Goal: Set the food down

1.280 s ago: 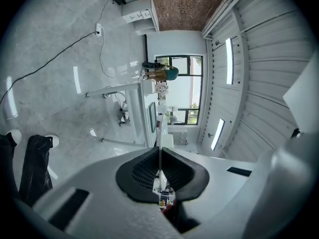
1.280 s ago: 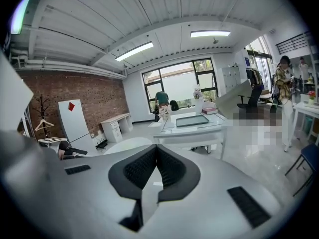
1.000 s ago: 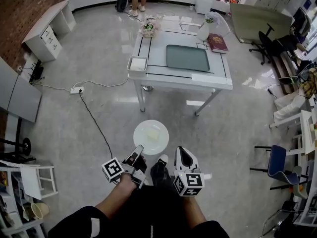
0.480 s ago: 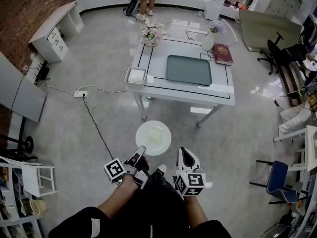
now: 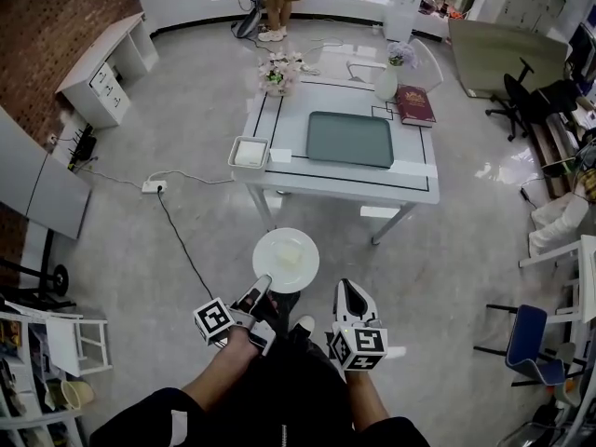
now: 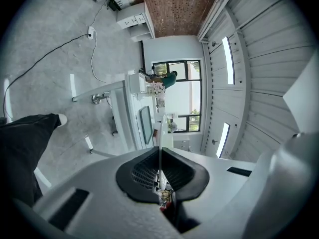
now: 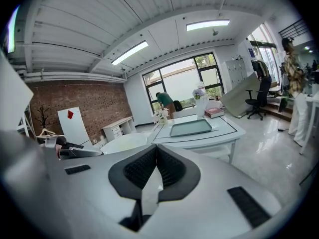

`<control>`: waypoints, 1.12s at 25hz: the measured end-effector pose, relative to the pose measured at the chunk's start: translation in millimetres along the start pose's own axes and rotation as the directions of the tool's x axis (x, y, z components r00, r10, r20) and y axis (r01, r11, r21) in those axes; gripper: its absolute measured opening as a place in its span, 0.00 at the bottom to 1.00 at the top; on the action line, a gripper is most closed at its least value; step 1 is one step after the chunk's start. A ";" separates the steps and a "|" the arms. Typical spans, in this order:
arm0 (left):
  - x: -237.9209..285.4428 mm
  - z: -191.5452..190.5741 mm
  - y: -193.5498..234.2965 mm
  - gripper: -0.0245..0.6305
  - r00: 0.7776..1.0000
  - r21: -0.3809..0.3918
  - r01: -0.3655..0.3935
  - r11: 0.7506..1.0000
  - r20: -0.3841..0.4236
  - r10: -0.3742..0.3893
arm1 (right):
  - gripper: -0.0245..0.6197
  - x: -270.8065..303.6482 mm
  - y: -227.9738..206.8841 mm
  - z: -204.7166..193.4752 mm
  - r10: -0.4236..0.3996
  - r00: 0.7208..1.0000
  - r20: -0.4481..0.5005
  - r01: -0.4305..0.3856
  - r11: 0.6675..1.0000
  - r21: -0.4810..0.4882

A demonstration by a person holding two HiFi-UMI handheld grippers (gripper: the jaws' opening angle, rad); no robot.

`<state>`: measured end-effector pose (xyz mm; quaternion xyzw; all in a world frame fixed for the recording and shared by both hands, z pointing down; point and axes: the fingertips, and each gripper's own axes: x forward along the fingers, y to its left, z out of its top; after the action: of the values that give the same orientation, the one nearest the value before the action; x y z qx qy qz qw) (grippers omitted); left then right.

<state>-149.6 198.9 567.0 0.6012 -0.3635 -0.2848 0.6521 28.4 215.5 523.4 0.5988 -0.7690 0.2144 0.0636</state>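
Holding tool: left tool (image 5: 264, 281), jaws closed on the near rim of the white plate (image 5: 266, 248); in the left gripper view (image 6: 160, 156) the rim shows as a thin white line between the pads.
Food: pale piece (image 5: 290, 254) lying on the plate, about its middle.
Plate position: held roughly level over the floor (image 5: 140, 250), just short of the worktop's (image 5: 414, 169) near edge, not touching it.
Right tool: (image 5: 345, 287) beside the plate, apart from it; the right gripper view (image 7: 156, 151) shows its jaws together with nothing between them.
Worktop: carries a green tray (image 5: 350, 139) in the middle, a small white dish (image 5: 250, 153) at the near left corner, a red book (image 5: 414, 105) and a vase (image 5: 386, 82) at the far right, and flowers (image 5: 279, 71) at the far left.
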 end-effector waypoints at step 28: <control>175.2 77.5 -7.3 0.06 0.994 -0.054 0.007 0.999 -0.106 -0.013 | 0.05 141.7 -56.7 72.3 -0.102 0.995 -0.022 0.101 0.995 -0.016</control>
<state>-111.9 11.7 583.8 0.5997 -0.3177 -0.2654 0.6848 54.7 48.7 522.9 0.6342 -0.7384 0.2120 0.0875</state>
